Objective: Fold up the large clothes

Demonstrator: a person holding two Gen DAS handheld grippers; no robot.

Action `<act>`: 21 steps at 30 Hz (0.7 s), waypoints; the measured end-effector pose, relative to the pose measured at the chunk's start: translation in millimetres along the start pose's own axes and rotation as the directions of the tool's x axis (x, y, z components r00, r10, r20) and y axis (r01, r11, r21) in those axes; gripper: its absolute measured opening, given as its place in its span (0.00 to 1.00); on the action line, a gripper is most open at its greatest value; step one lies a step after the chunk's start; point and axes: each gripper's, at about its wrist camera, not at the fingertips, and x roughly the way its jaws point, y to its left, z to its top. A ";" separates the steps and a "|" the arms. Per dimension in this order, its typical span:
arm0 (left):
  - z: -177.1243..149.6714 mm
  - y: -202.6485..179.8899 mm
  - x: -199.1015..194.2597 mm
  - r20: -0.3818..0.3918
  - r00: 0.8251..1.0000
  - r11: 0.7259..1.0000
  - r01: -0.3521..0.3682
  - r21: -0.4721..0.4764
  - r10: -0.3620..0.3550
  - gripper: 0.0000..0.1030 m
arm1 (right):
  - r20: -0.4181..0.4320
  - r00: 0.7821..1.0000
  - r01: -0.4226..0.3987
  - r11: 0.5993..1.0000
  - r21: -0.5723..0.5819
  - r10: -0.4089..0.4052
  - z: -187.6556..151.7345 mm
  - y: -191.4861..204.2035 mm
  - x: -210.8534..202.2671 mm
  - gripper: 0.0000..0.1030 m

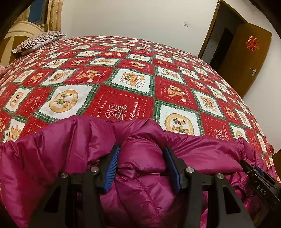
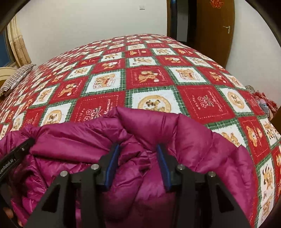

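A magenta down jacket [image 1: 144,175] lies bunched at the near edge of the bed, on top of a red, white and green patchwork bedspread [image 1: 123,98] printed with little bears and holiday motifs. The left gripper [image 1: 142,154] points down into the heap, and a puffy fold of the quilted fabric fills the space between its blue pads [image 1: 112,168]; the cloth bulges against both pads, so it is grasping that fold of the jacket. Just to its right the right gripper [image 2: 138,152] does the same on the neighbouring part of the pile: its blue pads sit on either side of a rumpled ridge of the same jacket and press into it, though the jaws stand fairly wide around the thick padding. Each gripper's black body shows at the edge of the other's view, so the two are close together, side by side. The jacket spills off to the left and right of both grippers, its smooth lining side turned up along the far rim of the heap. At the far left corner of the bed rests a striped pillow [image 1: 37,41], with a curtain [image 1: 54,15] behind it. Far right, a brown wooden door [image 1: 245,57] stands ajar, a red paper decoration on it.
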 end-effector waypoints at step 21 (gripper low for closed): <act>-84.1 98.4 -282.9 0.055 0.949 0.927 0.291 0.238 -0.311 0.59 | 0.320 0.940 -0.132 0.991 0.015 0.120 -102.2 -56.1 -295.4 0.82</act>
